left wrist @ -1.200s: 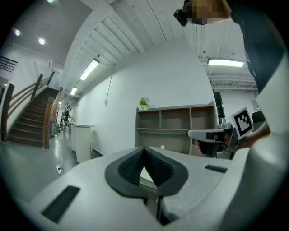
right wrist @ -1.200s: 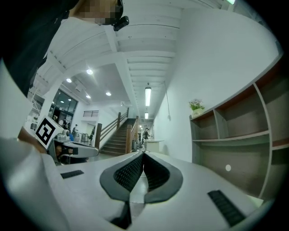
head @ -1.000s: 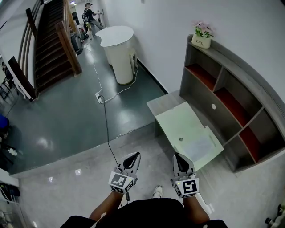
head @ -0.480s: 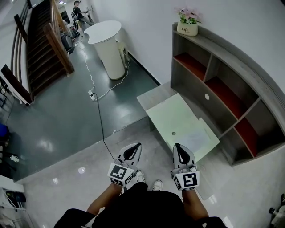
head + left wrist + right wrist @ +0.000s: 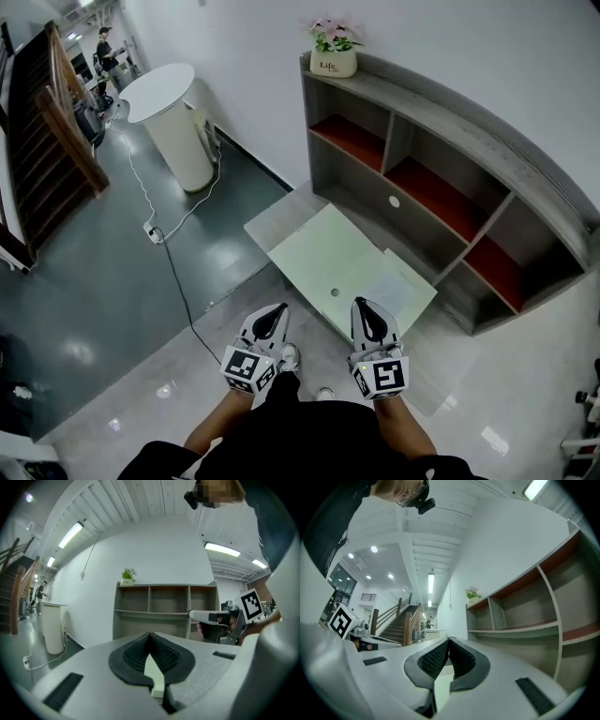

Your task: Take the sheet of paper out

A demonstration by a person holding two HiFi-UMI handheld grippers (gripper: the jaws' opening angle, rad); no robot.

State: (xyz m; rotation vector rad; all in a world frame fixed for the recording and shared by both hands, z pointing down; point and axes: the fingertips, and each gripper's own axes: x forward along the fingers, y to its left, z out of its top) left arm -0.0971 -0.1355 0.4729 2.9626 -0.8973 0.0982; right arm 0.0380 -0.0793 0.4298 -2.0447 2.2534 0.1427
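Sheet of paper (image 5: pixel 390 289) lies flat near the table's (image 5: pixel 319 248) right corner beside the shelf unit (image 5: pixel 375 187); it's light, floppy and creases easily, so I'd nip an overhanging edge, with left gripper (image 5: pixel 277 309) and right gripper (image 5: pixel 358 305) closed, empty.

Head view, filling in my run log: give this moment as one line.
left hand-held gripper: shut, empty | right hand-held gripper: shut, empty | sheet of paper: flat on green table, untouched
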